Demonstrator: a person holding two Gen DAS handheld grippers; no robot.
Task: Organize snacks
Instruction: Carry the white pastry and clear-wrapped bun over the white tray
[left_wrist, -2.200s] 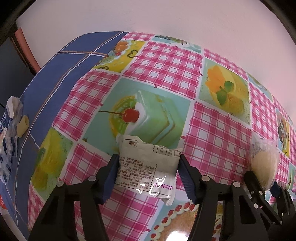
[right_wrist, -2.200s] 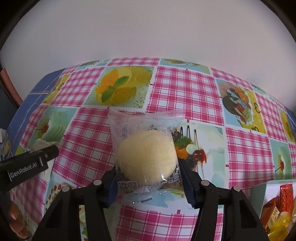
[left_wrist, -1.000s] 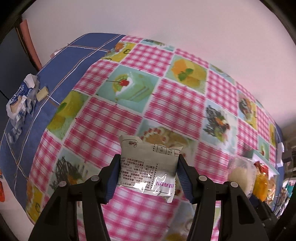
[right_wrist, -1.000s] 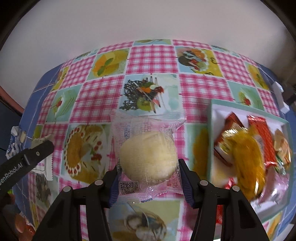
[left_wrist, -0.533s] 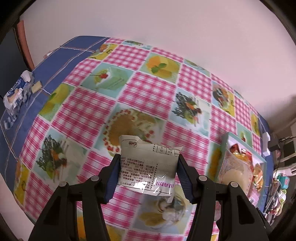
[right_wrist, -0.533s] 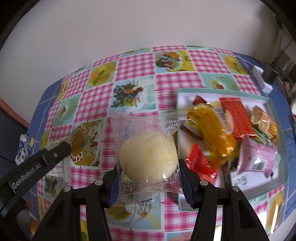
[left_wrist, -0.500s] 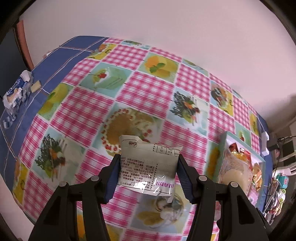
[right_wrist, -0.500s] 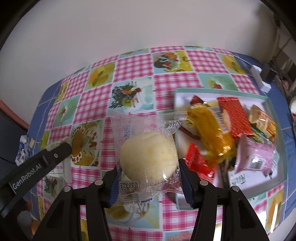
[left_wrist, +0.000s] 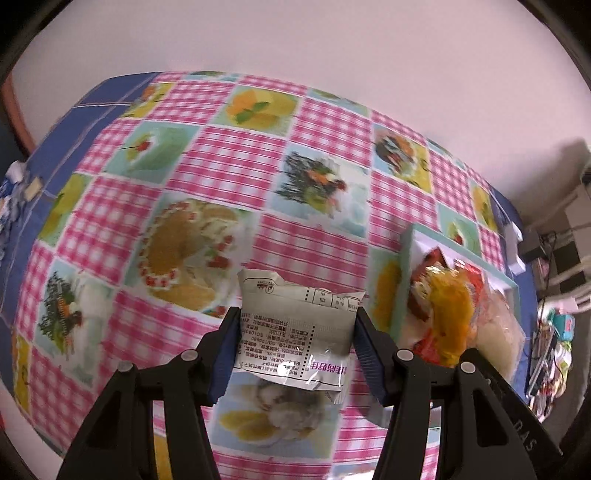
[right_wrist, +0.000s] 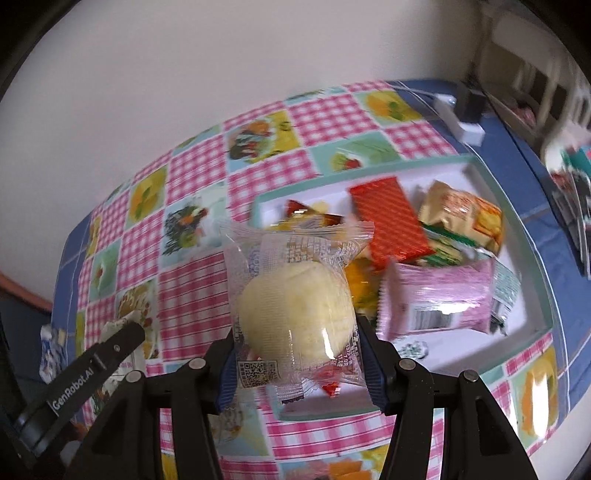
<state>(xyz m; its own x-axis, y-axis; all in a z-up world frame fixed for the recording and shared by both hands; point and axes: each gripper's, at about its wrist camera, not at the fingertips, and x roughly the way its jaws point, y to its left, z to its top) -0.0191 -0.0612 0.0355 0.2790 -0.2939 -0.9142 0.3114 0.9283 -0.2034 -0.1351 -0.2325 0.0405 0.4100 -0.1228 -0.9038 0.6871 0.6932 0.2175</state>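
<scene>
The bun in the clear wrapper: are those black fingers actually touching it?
Touching. The right wrist view shows the right gripper fingers pressed against both sides of the bun pack, holding it above the tray.

"GenRobot.AI" stands in white letters on the black arm of the left tongs (right_wrist: 110, 339), seen left of the right tongs (right_wrist: 299, 354). A QR code sits on the clear bun wrapper (right_wrist: 295, 295) they grip. The grey packet (left_wrist: 295, 332) carries unreadable small print.
</scene>
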